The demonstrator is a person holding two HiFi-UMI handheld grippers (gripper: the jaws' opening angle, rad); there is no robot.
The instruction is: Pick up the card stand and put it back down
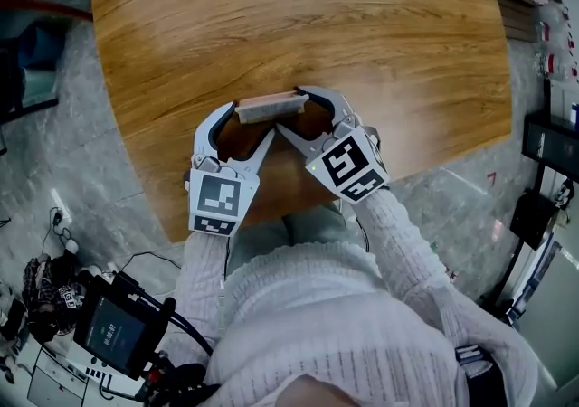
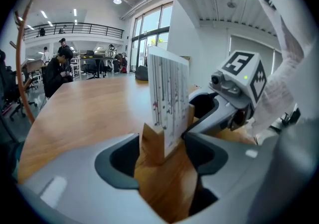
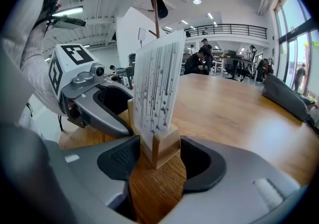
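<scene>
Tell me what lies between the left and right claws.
The card stand, one end within the open left claw, the other within the open right claw; the head view shows it.

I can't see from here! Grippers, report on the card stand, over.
Left gripper open, right gripper open. Card stand upright on table, ends between the jaws. Nothing in the way.

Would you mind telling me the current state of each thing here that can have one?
card stand: upright on the table, holding a card
left gripper: open, around one end of the stand
right gripper: open, around the other end
</scene>
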